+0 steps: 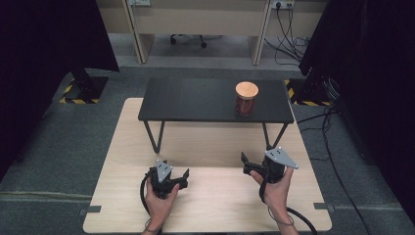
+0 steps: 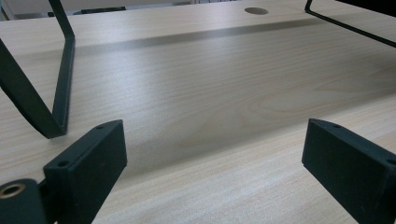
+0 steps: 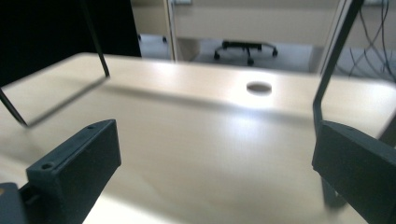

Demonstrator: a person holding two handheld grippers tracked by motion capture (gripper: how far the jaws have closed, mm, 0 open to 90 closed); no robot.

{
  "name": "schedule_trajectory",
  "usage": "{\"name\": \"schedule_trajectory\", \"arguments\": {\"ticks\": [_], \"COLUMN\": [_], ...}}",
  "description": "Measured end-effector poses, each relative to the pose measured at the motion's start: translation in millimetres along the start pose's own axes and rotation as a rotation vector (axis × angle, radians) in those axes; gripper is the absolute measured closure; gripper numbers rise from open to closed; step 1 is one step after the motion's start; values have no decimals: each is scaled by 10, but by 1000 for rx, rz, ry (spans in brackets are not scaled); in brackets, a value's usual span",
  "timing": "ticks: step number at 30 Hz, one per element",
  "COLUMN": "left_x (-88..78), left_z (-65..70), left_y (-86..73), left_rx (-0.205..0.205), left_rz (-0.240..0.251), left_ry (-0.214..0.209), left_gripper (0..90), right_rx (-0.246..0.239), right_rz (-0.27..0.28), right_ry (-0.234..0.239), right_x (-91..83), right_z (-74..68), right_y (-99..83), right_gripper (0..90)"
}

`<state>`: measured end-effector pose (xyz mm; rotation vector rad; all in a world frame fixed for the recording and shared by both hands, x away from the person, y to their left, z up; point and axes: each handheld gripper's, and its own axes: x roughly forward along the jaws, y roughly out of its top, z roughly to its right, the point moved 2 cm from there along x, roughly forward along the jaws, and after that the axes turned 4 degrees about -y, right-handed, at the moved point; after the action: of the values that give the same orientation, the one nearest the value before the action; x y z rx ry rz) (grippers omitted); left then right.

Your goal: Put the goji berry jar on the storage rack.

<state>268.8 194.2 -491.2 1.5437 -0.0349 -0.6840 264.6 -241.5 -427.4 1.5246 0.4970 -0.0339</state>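
A glass jar (image 1: 246, 99) with a round wooden lid and reddish-brown contents stands upright on the right part of a black raised shelf (image 1: 195, 100). The shelf rests on thin black legs (image 2: 61, 88) on the light wooden table (image 1: 210, 200). My left gripper (image 1: 169, 173) hovers low over the table's near left, in front of the shelf, and is open with nothing between its jaws (image 2: 215, 163). My right gripper (image 1: 257, 162) is at the near right, below the jar's side of the shelf, also open and empty (image 3: 215, 158).
A round cable hole (image 3: 258, 87) lies in the table under the shelf. A shelf leg (image 3: 329, 74) stands close to the right gripper's right jaw. Black curtains flank both sides. Beyond are a desk, a chair base (image 1: 187, 39) and floor cables (image 1: 288, 46).
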Motion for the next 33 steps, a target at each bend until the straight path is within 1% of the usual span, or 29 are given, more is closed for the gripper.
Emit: {"name": "schedule_trajectory", "arguments": {"ticks": [3,5,8,11,15,19,21,25,30,33], "left_x": [-1,-3,-3,-3,-5,-5,-4,-4,-5,-5], "left_z": [1,0,2,4,4,5,6,6,7,5], "left_y": [0,-1,-2,-3,-5,-4,-4,-5,-7,-7], "left_rx": [0,0,0,0,1,1,1,0,1,0], "left_rz": [0,1,1,2,2,2,2,2,4,4], "left_ry": [1,1,1,2,3,3,3,3,3,2], "left_gripper": [59,59,59,59,59,59,59,59,59,59], "right_rx": [14,13,18,23,0,10,12,13,29,28], "right_rz": [-38,-58,-85,-95,-111,-123,-109,-105,-99,-98], "right_ry": [-7,-14,-22,-26,-34,-32,-34,-33,-30,-30], "right_x": [24,33,36,19,-1,-15,-34,-51,-56,-59], "right_z": [17,20,32,47,36,49,48,41,63,62], "right_y": [-181,-279,-387,-464,-527,-590,-612,-624,-635,-637], "right_gripper": [14,17,20,21,26,29,32,33,34,35]}}
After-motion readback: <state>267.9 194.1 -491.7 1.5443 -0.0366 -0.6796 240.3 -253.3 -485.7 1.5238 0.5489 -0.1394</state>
